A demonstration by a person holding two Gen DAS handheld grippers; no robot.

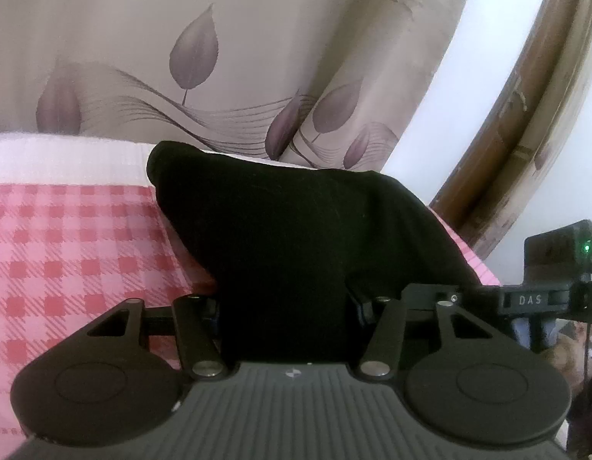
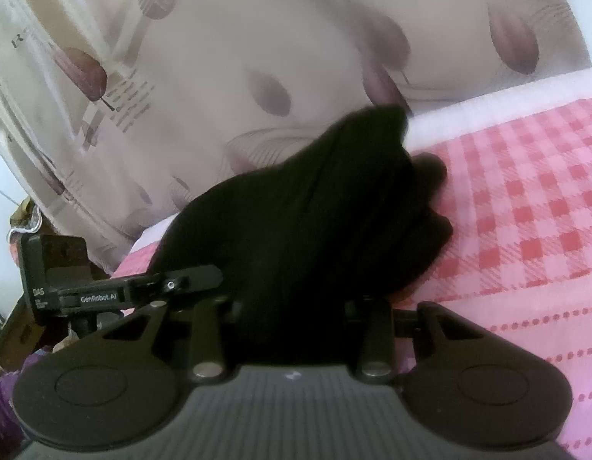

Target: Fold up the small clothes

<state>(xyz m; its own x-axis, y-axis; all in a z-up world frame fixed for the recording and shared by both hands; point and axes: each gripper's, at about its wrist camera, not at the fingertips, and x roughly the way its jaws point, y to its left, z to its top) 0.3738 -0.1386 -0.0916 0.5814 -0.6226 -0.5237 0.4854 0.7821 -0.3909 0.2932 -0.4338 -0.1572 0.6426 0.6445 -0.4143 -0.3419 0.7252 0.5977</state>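
Observation:
A small black garment [image 1: 296, 230] is draped over my left gripper [image 1: 284, 306] and hides its fingers; the cloth runs up from between the jaws and stands above the pink checked bedspread [image 1: 73, 253]. In the right wrist view the same black garment [image 2: 315, 207] covers my right gripper [image 2: 292, 306], bunched and slightly blurred, lifted over the bedspread [image 2: 525, 211]. Both grippers appear shut on the cloth, side by side; the other gripper's black body shows at the right edge of the left view [image 1: 545, 299] and at the left edge of the right view [image 2: 85, 291].
A beige curtain with purple leaf prints [image 1: 196, 57] hangs behind the bed and also fills the right wrist view [image 2: 219, 57]. A wooden frame [image 1: 525, 115] stands at the right. The bedspread's white band [image 1: 66, 161] runs along the far edge.

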